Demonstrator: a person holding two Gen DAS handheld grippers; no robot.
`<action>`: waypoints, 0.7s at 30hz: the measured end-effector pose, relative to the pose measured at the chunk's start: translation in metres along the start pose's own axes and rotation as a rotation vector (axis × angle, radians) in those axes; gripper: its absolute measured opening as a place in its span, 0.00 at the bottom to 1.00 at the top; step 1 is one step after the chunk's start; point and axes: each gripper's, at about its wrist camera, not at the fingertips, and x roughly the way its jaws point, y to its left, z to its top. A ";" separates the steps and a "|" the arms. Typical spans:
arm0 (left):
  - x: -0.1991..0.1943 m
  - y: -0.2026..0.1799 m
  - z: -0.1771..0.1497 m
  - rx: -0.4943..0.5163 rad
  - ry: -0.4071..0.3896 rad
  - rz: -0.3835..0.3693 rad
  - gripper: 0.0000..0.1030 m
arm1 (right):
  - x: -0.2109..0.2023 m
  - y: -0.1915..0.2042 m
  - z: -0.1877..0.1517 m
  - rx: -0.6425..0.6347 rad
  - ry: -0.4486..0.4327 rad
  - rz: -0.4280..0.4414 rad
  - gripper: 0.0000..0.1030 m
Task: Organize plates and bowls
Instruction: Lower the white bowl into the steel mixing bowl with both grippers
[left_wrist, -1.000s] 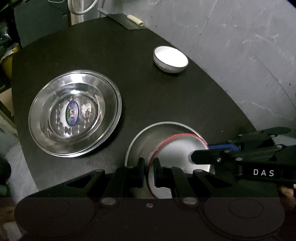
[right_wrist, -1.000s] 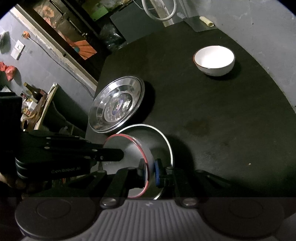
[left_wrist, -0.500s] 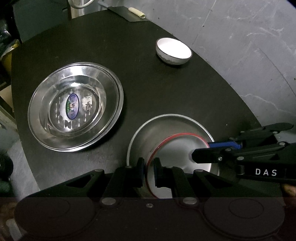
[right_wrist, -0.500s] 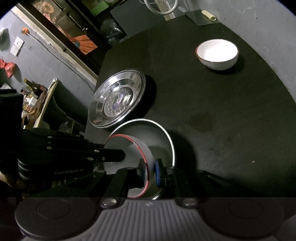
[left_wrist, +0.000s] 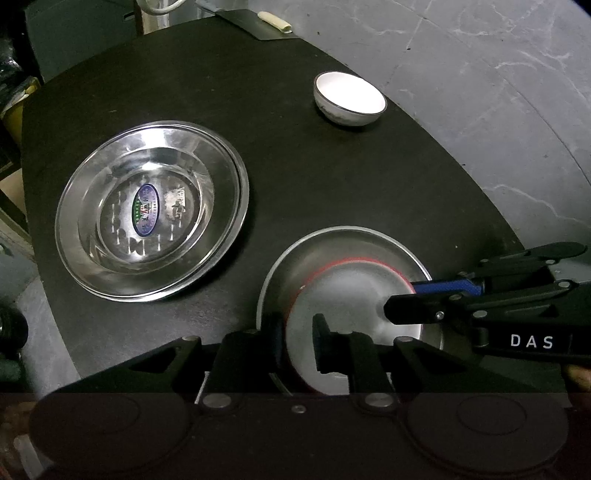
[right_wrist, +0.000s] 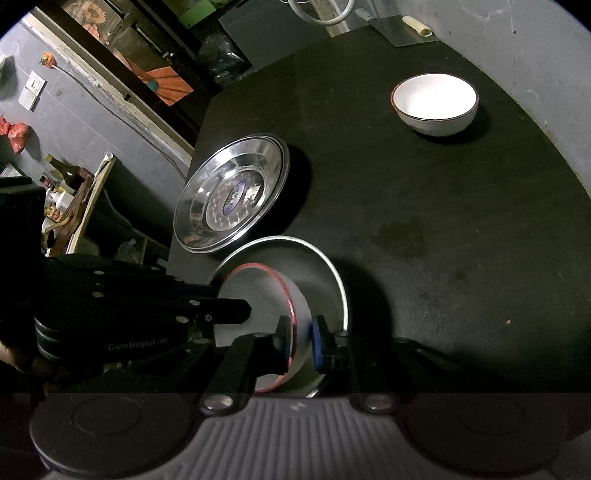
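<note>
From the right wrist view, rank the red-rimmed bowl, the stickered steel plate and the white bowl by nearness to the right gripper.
1. Red-rimmed bowl: its rim is between the opening jaws of the right gripper.
2. Stickered steel plate: upper left.
3. White bowl: far upper right.

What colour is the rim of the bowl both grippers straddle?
Red, on a white bowl; clearest in the right wrist view.
</note>
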 end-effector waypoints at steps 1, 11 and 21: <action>0.000 0.000 0.000 0.000 0.000 0.000 0.17 | 0.000 0.000 0.000 0.002 0.000 -0.001 0.18; -0.001 0.000 0.001 -0.001 -0.006 0.006 0.19 | -0.001 -0.003 0.001 0.010 -0.008 -0.001 0.22; -0.011 -0.002 0.002 0.008 -0.059 -0.021 0.38 | -0.009 0.002 0.001 -0.021 -0.046 0.002 0.37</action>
